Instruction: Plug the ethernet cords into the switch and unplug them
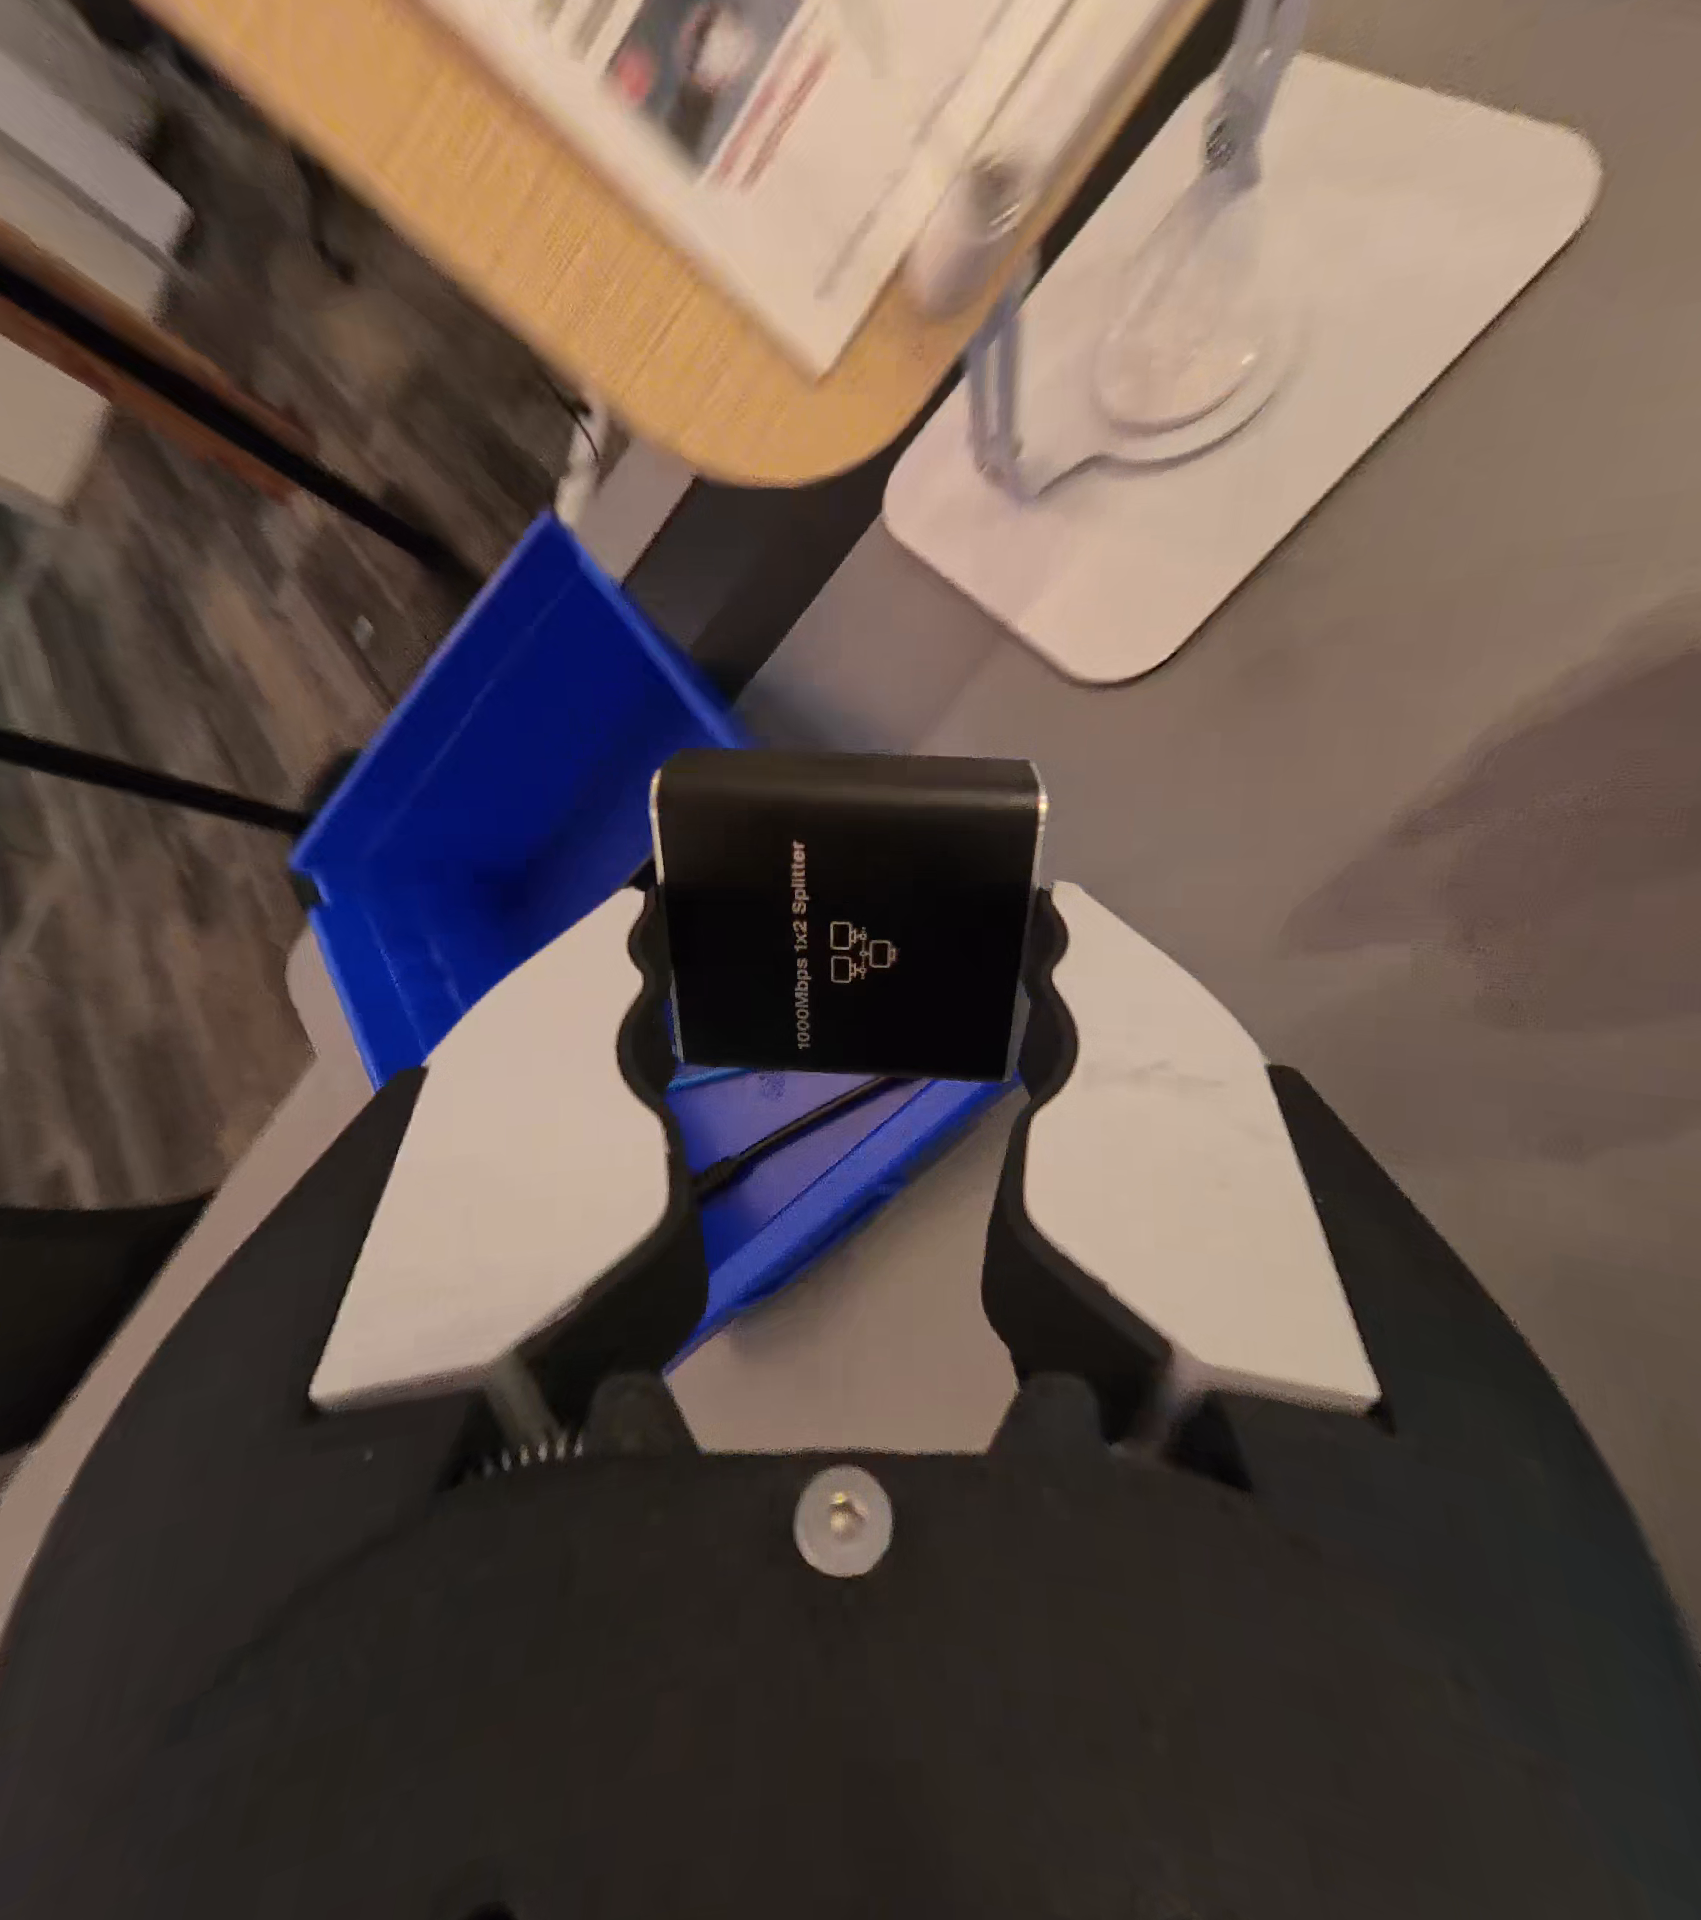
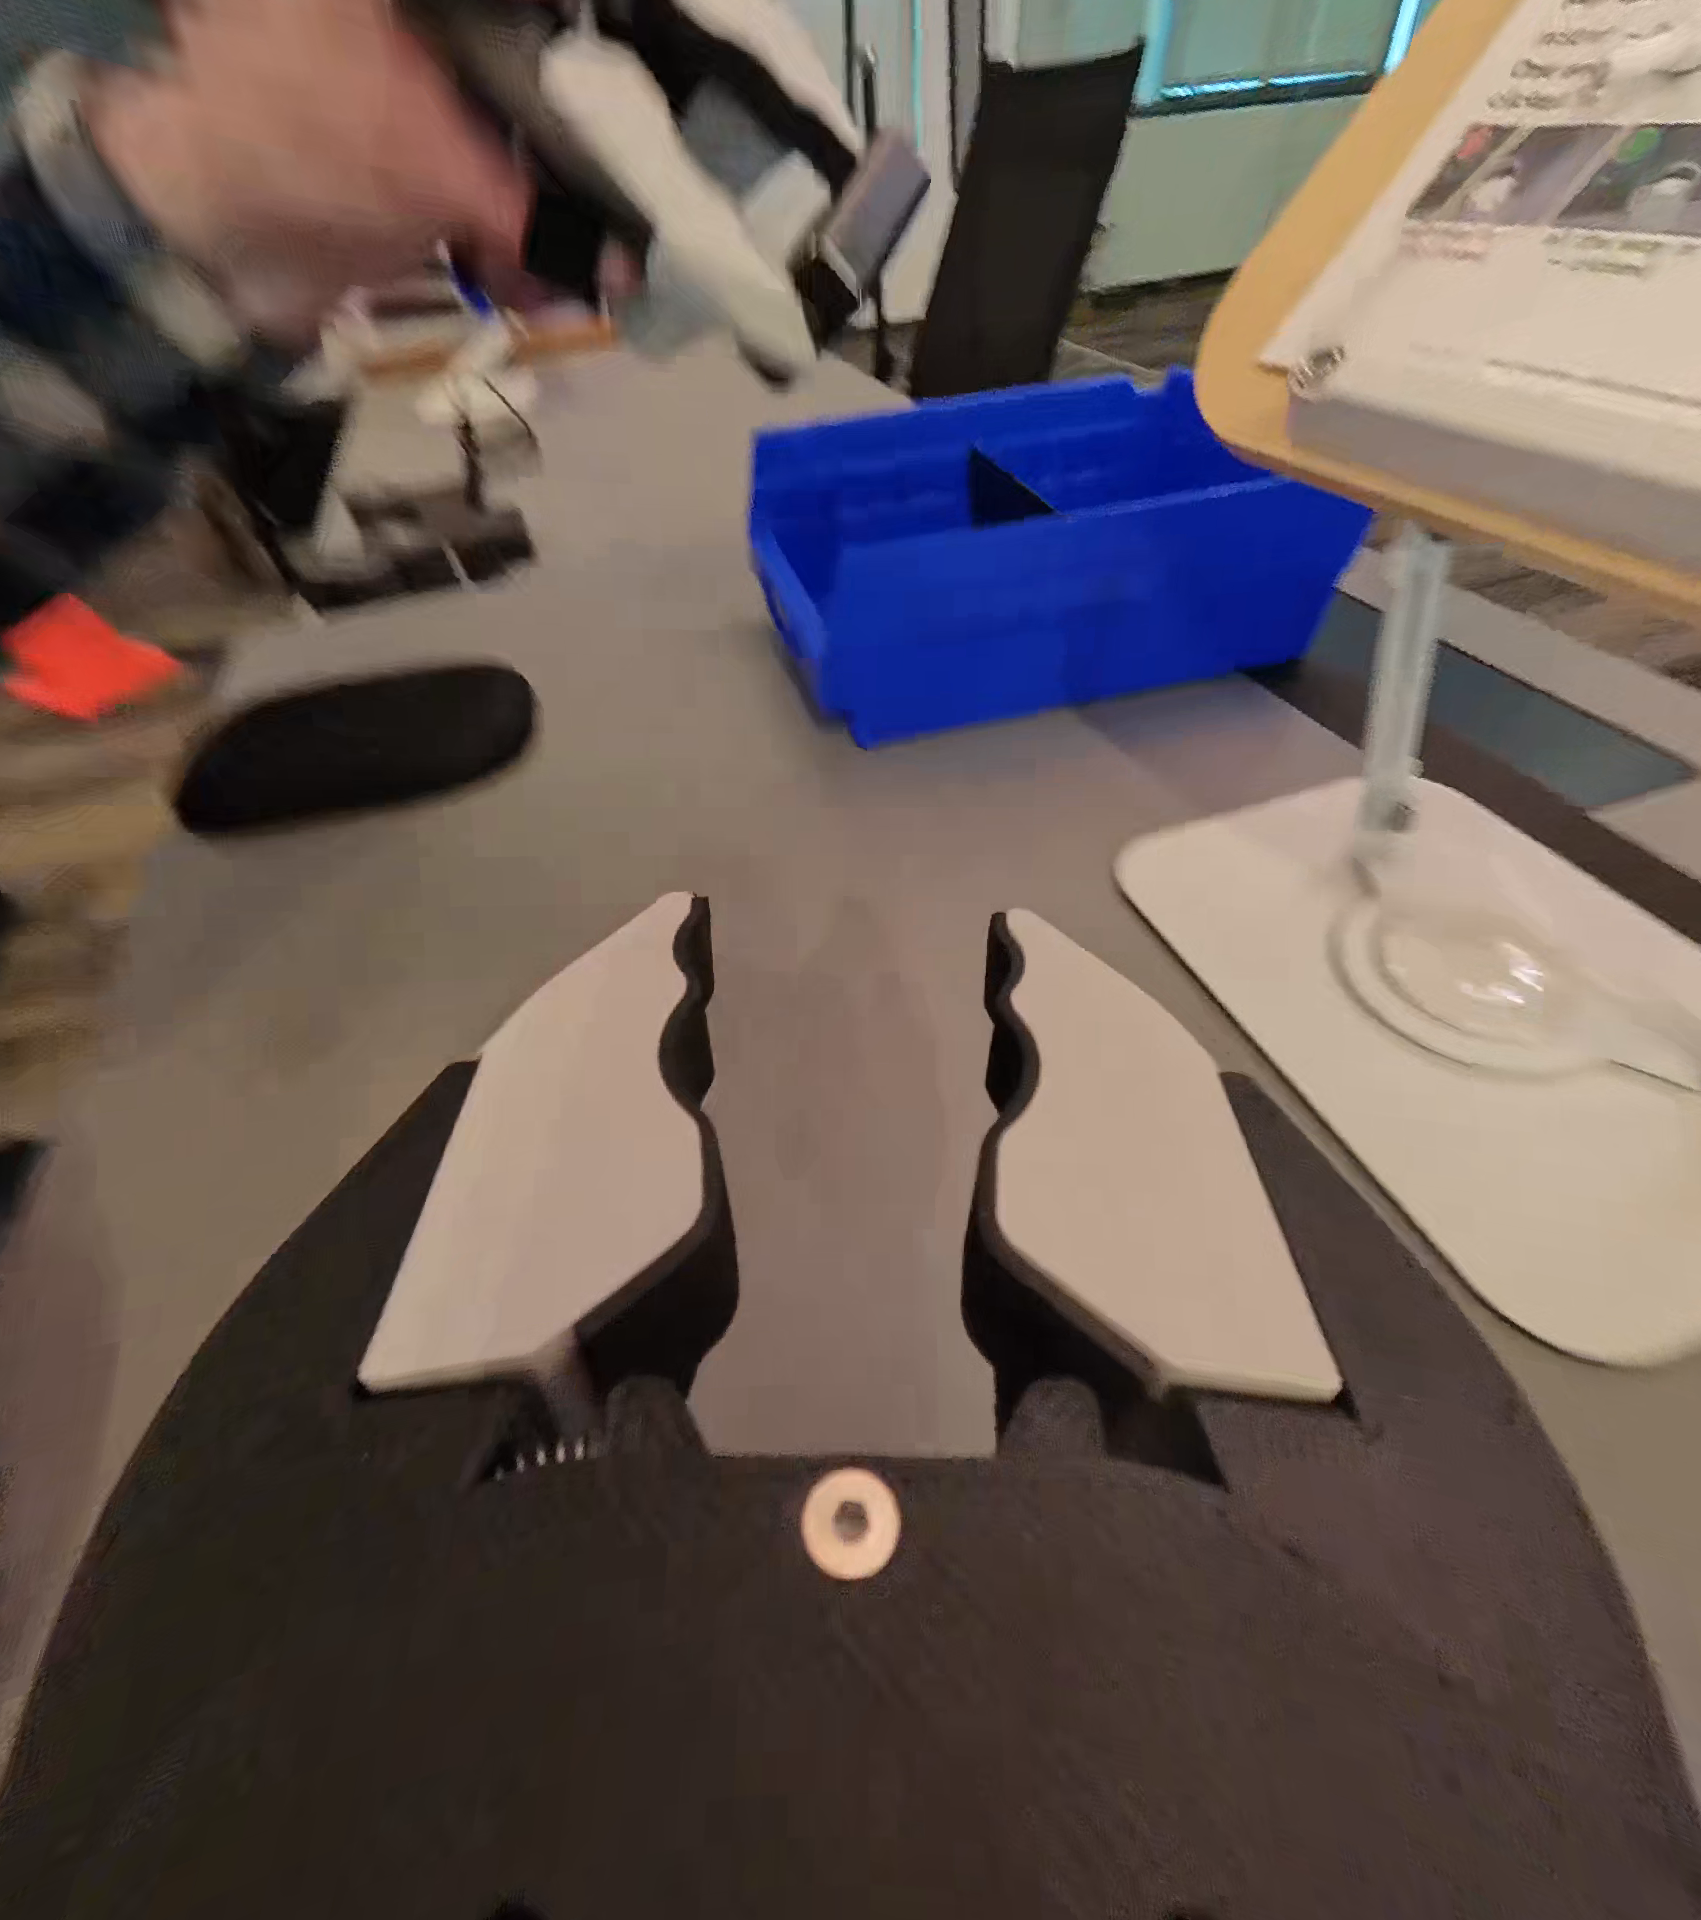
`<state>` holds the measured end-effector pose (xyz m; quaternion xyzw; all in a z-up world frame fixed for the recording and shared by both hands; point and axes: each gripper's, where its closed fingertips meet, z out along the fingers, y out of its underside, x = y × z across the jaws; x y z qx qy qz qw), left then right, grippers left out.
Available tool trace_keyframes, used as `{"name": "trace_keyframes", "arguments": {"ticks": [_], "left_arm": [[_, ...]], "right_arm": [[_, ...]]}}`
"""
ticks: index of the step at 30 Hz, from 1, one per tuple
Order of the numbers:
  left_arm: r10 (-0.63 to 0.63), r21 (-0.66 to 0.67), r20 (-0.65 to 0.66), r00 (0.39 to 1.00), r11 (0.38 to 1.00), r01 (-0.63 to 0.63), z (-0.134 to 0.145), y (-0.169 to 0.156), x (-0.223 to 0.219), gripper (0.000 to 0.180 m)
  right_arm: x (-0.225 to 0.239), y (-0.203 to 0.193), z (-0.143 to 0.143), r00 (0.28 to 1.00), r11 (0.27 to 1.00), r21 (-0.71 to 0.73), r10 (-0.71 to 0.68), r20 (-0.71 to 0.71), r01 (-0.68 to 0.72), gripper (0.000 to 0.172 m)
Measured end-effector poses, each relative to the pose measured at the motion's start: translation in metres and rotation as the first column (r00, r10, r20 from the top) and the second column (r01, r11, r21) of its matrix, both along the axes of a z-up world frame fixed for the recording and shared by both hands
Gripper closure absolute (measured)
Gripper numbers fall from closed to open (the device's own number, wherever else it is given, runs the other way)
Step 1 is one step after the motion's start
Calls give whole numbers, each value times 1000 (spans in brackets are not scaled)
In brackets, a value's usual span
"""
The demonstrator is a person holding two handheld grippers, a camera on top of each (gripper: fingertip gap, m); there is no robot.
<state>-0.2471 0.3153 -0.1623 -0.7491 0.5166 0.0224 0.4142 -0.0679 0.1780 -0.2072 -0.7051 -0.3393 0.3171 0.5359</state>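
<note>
My left gripper is shut on a small black box, the switch, and holds it up above a blue bin. Both pads press on the switch's two side edges. A thin black cord lies in the bin under the switch. My right gripper is open and empty above the grey table. The blue bin also shows in the right wrist view, farther off on the table, with a dark divider inside.
A white stand base with a clear post carries a tilted wooden board with paper sheets at the right. A black oblong object lies at the table's left. A blurred person is at the far left. There is about 25 cm between the tips of the two grippers.
</note>
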Motion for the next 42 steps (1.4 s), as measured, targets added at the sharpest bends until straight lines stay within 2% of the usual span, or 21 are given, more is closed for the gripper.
{"name": "trace_keyframes", "arguments": {"ticks": [4, 8, 11, 13, 14, 16, 20, 23, 25, 27, 30, 32, 34, 35, 37, 39, 42], "left_arm": [[-118, 84, 4, 993, 989, 118, -11, -57, 55, 115], [-207, 206, -80, 975, 954, 219, -22, -94, 102, 115], [-250, 256, -135, 959, 926, 277, -30, -113, 130, 116], [-260, 313, -166, 951, 901, 301, -32, -120, 142, 115], [-265, 322, -169, 949, 895, 307, -33, -123, 147, 115], [-263, 360, -193, 945, 877, 317, -31, -126, 153, 112], [-298, 415, -223, 928, 832, 367, -26, -138, 157, 106], [-337, 388, -87, 937, 855, 344, -8, -146, 151, 98], [-364, 256, 94, 927, 908, 330, -2, -150, 147, 97], [-376, 106, 339, 862, 926, 362, 5, -154, 150, 97], [-356, -13, 640, 680, 881, 473, 26, -161, 156, 111], [-349, -57, 702, 621, 841, 538, 27, -164, 162, 123], [-403, -72, 721, 563, 765, 640, 25, -180, 172, 138], [-419, -78, 709, 567, 753, 654, 20, -182, 177, 143], [-451, -85, 666, 594, 745, 662, 10, -183, 182, 153], [-439, -83, 689, 577, 742, 665, 12, -183, 186, 153], [-296, -107, 777, 555, 807, 580, 18, -169, 191, 156]], "right_arm": [[-29, 5, 24, 976, 983, -163, 54, -211, -90, 108], [-44, 8, 33, 931, 951, -260, 68, -359, -169, 106], [-51, 4, 32, 913, 931, -294, 87, -399, -217, 107], [-53, 1, 27, 913, 919, -315, 98, -397, -236, 114], [-55, -2, 22, 917, 910, -330, 115, -381, -251, 121], [-53, -2, 14, 933, 914, -334, 110, -343, -230, 146], [-43, -6, 13, 947, 946, -234, 157, -279, -226, 147], [-27, -6, 25, 937, 965, -159, 152, -316, -210, 147], [-19, -9, 34, 929, 971, -96, 179, -325, -221, 147], [-16, -17, 41, 913, 962, -29, 246, -325, -270, 147], [-16, -32, 48, 893, 941, 77, 337, -297, -330, 147], [-18, -40, 48, 892, 928, 126, 372, -258, -350, 147], [-20, -44, 44, 898, 921, 141, 385, -211, -362, 146], [-21, -46, 42, 902, 918, 143, 391, -185, -369, 147], [-21, -48, 39, 910, 915, 154, 393, -132, -373, 146], [-17, -48, 40, 915, 916, 154, 389, -103, -372, 147], [-4, -31, 48, 952, 951, 157, 286, -110, -268, 139]]}}
